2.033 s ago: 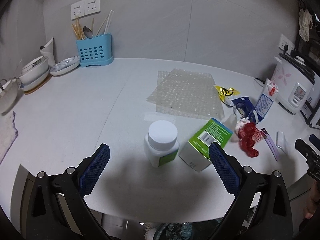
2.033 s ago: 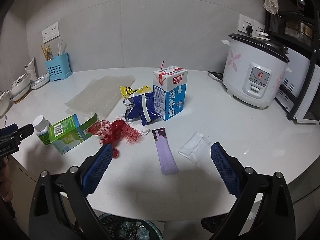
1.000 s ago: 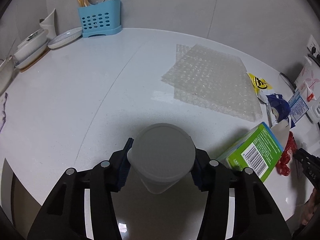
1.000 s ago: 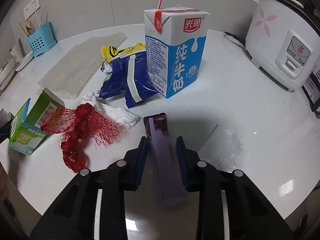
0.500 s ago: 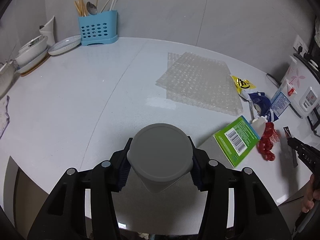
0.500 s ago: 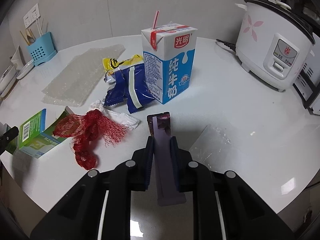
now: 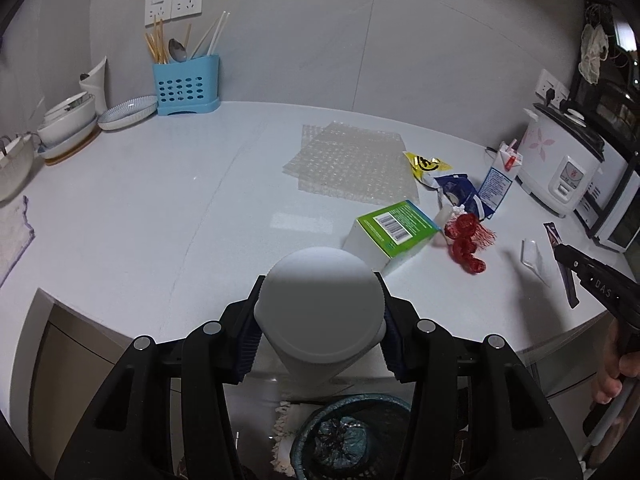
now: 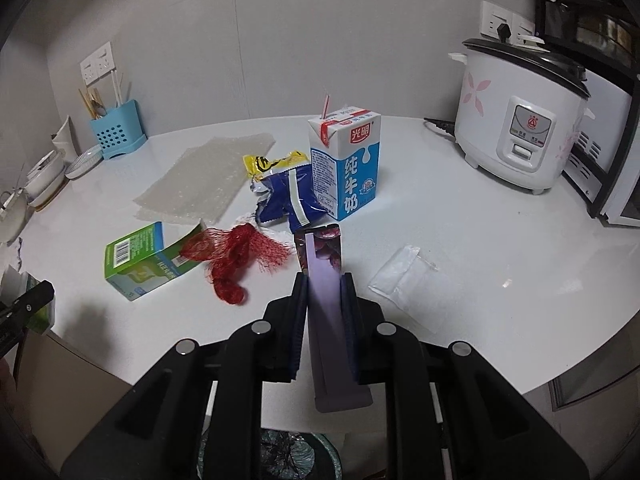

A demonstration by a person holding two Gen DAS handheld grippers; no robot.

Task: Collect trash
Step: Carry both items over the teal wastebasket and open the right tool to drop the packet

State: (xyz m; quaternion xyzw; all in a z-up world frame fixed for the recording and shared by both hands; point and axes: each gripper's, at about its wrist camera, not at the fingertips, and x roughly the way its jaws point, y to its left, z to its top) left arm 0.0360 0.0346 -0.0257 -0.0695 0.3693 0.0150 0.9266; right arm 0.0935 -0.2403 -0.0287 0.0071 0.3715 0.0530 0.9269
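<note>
A: Left gripper?
B: Clamped on white bottle, held off the counter's edge, above the bin.
A: Right gripper?
B: Pinching purple sachet, lifted above the bin too.

the desk is smooth, glossy white; the milk carton printed card; the net coarse red mesh; the bubble wrap clear dimpled plastic; the bottle matt white plastic; the sachet smooth lilac film
</note>
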